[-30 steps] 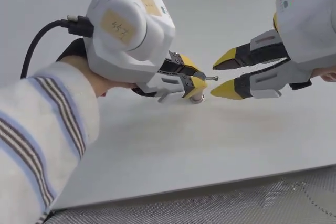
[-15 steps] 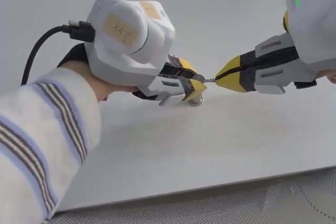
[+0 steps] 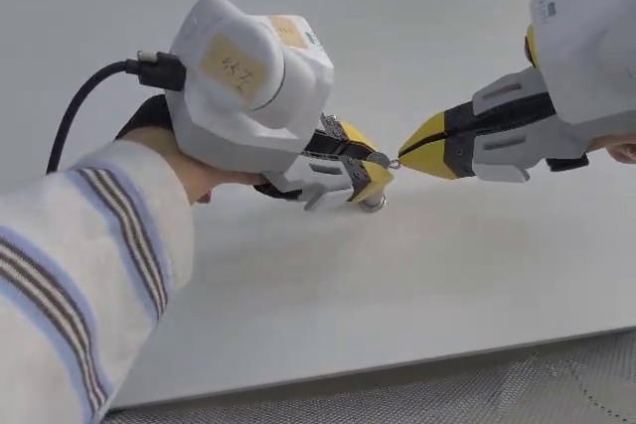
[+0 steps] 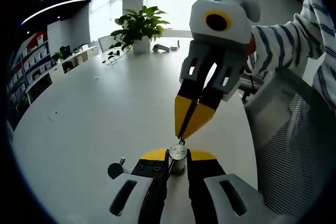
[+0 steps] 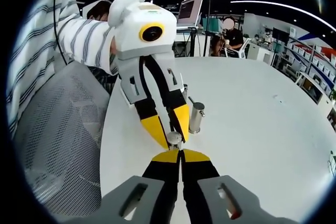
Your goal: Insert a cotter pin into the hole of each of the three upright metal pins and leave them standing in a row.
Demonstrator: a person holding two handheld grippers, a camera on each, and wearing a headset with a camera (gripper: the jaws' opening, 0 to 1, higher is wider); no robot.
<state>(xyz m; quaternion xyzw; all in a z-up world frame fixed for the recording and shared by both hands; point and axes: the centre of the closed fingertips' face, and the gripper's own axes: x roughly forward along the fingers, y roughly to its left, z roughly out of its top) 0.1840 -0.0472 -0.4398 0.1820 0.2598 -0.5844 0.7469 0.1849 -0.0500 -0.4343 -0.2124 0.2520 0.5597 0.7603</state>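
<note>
Both are closed over the worktop (image 3: 298,275), left tongs (image 3: 376,172) clamping the metal pin (image 4: 177,152), right tongs (image 3: 403,159) pinching the cotter pin (image 4: 181,141) at its hole, so push straight, gently.

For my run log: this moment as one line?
left gripper: shut on metal pin | right gripper: shut on cotter pin, tip at pin top | second pin: upright

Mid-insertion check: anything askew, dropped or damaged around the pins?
Nothing stands out. The left gripper holds a silver cylindrical metal pin upright on the white table, the right gripper pinches a thin cotter pin at its head, and a second silver pin stands upright nearby.
</note>
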